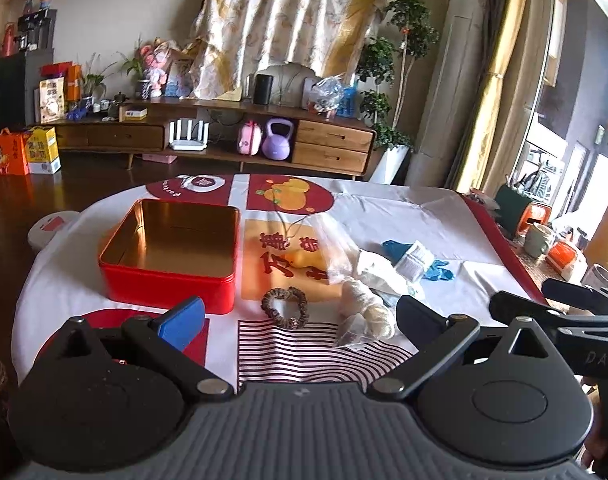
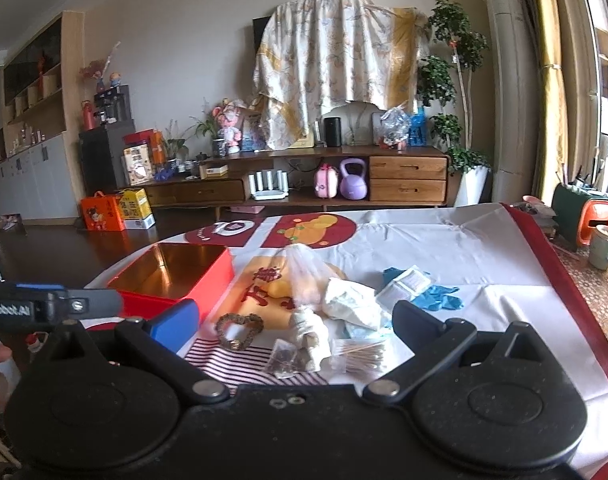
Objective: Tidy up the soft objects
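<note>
Two grippers hover at the near edge of the bench (image 1: pixel 403 216), both with fingers spread wide and nothing between them: left gripper (image 1: pixel 300 318), right gripper (image 2: pixel 298 322). We read this as the start; the red tin (image 1: pixel 172 256) sits open and looks empty, on the left side of the bench.

Soft things lie in a loose heap right of the tin: brown scrunchie (image 1: pixel 284 307) nearest us, cream bandage roll (image 1: pixel 365 306) beside it, small sachet (image 1: pixel 351 336) touching the roll, white cloth (image 1: pixel 377 272) behind, clear plastic bag (image 1: pixel 331 248) over something yellow, blue glove (image 1: pixel 437 270) partly under a white packet (image 1: pixel 413 258). The right view also shows a pack of cotton swabs (image 2: pixel 359 354) close to the right fingers.

Risks as we judge them:
- Heap is crowded and overlapping, so closing on the roll may also pinch the sachet or cloth and drag two items at once.
- Bandage roll looks loosely wound; it may unravel when lifted and trail across the bench.
- Plastic bag is thin and slippery, likely to slide out or snag the yellow item under it.
- Glove is pinned under the packet; pulling it could flick the packet away.
- Both grippers sit close together, so reaching the same heap may make them collide.
- Tablecloth (image 2: pixel 463 256) is wrinkled; low fingers could catch it and shift everything.
</note>
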Demonstrator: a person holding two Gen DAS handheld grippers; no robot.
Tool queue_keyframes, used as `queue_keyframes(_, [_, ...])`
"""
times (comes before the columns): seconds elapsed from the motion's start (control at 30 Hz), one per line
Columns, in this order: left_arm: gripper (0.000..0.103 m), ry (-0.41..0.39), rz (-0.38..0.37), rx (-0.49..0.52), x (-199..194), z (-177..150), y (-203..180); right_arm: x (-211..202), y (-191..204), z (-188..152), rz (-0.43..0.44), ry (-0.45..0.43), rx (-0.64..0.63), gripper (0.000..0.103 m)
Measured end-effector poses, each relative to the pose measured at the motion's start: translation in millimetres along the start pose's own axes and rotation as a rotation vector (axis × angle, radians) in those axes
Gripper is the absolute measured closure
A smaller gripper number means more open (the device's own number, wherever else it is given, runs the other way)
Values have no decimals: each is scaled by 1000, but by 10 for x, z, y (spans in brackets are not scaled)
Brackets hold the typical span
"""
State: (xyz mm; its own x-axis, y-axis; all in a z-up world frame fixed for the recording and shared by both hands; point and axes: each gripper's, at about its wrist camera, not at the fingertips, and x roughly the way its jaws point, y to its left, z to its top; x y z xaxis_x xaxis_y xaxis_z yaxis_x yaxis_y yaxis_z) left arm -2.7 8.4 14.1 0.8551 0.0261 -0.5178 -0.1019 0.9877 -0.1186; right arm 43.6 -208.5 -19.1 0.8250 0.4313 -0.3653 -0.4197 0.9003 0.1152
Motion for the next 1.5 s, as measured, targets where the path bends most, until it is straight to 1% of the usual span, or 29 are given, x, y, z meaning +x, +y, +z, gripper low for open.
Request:
queue_keyframes(0.07, [0, 7, -2, -10, 62, 19, 36, 45, -19, 11, -1, 4, -19, 0])
queue_keyframes(0.13, [0, -6, 1, 3, 126, 26, 73, 121, -48, 17, 4, 19, -41, 0])
queue_keyframes(0.2, [0, -2, 5, 18, 219, 41, 73, 210, -92, 22, -2, 34, -54, 0])
queue_keyframes(0.23, [0, -8, 21, 50, 261, 40, 67, 260, -122, 25, -11, 42, -57, 0])
queue_keyframes(0.3, [0, 8, 33, 66, 380, 51, 51, 357, -192, 31, -14, 59, -61, 0])
queue_keyframes(0.33, [0, 11, 49, 93, 435, 57, 33, 409, -225, 31, -15, 71, -65, 0])
queue_keyframes(0.37, [0, 3, 48, 96, 497, 65, 37, 468, -258, 28, -15, 84, -70, 1])
queue_keyframes(0.47, [0, 23, 49, 97, 733, 84, 35, 622, -319, 21, -8, 114, -93, 3])
queue_keyframes(0.53, [0, 50, 69, 122, 897, 82, 22, 729, -370, 37, 3, 138, -95, 5])
queue_keyframes(0.63, [0, 72, 75, 127, 1128, 75, 12, 881, -391, 43, 25, 176, -122, 6])
queue_keyframes(0.73, [0, 104, 89, 153, 1341, 47, -13, 1051, -403, 54, 51, 219, -114, 7])
queue_keyframes(0.8, [0, 112, 94, 168, 1475, 38, -19, 1177, -412, 80, 61, 237, -111, 12])
queue_keyframes(0.87, [0, 97, 90, 181, 1584, 35, -26, 1294, -416, 84, 77, 257, -108, 15])
queue_keyframes(0.93, [0, 94, 96, 211, 1702, 23, -58, 1398, -422, 80, 92, 284, -98, 16])
queue_keyframes(1.0, [1, 112, 101, 235, 1792, -15, -71, 1491, -423, 75, 107, 309, -91, 20])
queue_keyframes(1.17, [1, 103, 108, 271, 1974, -12, -117, 1712, -417, 51, 129, 352, -84, 26])
queue_keyframes(1.3, [2, 119, 106, 278, 2109, -18, -158, 1861, -405, 29, 146, 380, -73, 29])
queue_keyframes(1.37, [2, 143, 100, 272, 2173, -71, -153, 1935, -385, 13, 149, 393, -70, 32])
queue_keyframes(1.5, [9, 188, 98, 257, 2293, -119, -128, 2059, -367, -11, 160, 419, -64, 38])
